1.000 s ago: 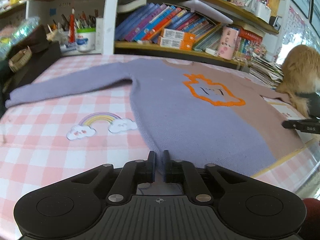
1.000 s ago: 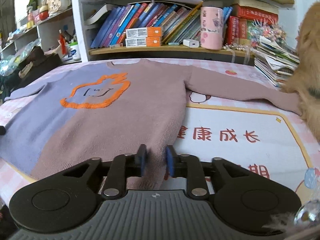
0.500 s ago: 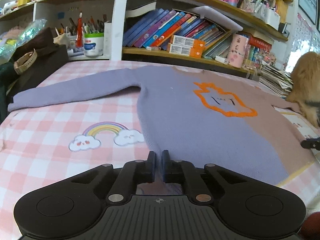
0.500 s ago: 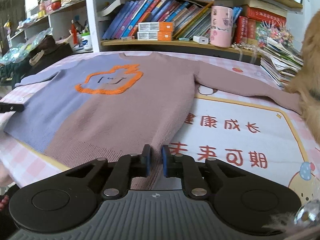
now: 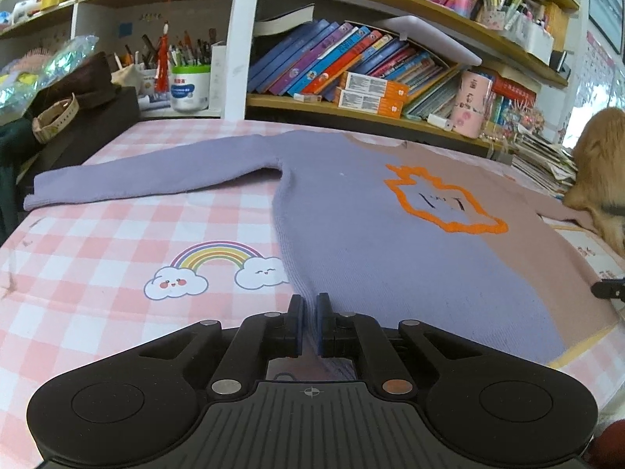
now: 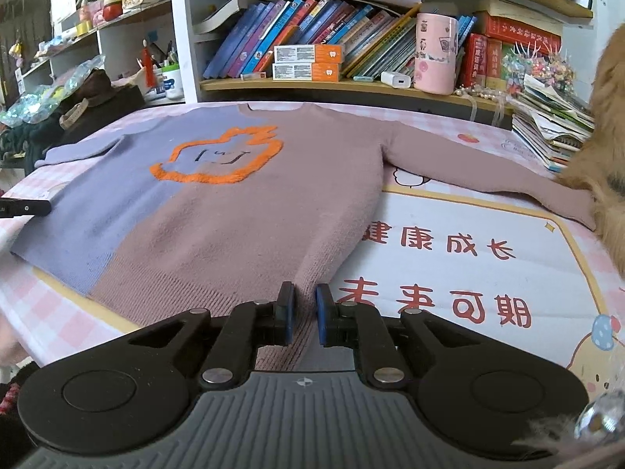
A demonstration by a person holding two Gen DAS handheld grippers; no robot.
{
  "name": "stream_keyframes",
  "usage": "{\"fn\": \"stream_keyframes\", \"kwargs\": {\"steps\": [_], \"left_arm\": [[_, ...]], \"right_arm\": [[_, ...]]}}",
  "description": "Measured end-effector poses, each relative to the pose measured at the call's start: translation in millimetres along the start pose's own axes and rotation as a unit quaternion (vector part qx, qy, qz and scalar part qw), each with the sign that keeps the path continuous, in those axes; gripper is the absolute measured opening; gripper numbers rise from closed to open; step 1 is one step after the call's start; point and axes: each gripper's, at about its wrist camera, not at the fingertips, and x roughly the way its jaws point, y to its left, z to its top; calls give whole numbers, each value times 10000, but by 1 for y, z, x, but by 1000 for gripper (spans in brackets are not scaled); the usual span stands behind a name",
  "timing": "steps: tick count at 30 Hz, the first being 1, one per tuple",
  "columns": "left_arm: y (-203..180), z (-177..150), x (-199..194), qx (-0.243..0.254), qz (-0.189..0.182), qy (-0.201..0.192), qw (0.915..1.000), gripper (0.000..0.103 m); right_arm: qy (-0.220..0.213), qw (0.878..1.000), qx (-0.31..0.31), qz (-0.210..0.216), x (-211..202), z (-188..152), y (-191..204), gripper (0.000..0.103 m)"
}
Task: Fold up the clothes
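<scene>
Clearly we are handling something soft and limp: a knitted sweater that will sag and drape wherever it is not supported, light enough to lift by a pinch but stretchy, so a hard tug would likely pull it out of shape. We judge the bottom corners of the hem the best places to hold it, and that is where we have it. Our left gripper is clamped on the lilac hem corner, fabric squeezed between its blue pads, and our right gripper has its jaws narrowed around the brown hem corner, the knit pinched between them.

The sweater lies flat and face up on the pink checked tablecloth, collar toward the bookshelf, both sleeves spread straight out to the sides. It is two-toned, lilac on one half and dusty brown on the other, with a fuzzy orange outline shape on the chest. A furry ginger animal sits touching the brown cuff, which may snag a fold.
</scene>
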Motion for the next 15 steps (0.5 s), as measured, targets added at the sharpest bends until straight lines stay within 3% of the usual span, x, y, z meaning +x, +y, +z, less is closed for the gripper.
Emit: {"fn": "stream_keyframes", "kwargs": {"steps": [2,5,7,9,11,13,15], "left_arm": [[-3,0,0,82,79,-22,9999,8],[-9,0,-4,224,180,-141,9995,10],[-10,0,-8,175,125,-289,9993,19],[-10,1,-12,134,90,-439,9989,45],[-12,2,-15,178,161,-579,9980,64],[-14,3,-18,248,207,-692,9971,73],[-16,4,-20,307,241,-783,9962,82]], "right_arm": [[-15,10000,25,-2,0,0,-1,13],[-120,9999,40,-81,-1,-1,-1,25],[-223,9997,48,-69,-3,-1,-1,41],[-317,9995,25,-46,-5,1,1,45],[-406,9991,-18,-100,-5,3,3,57],[-487,9987,-56,-138,-6,4,5,71],[-537,9984,-70,-153,-5,5,6,77]]}}
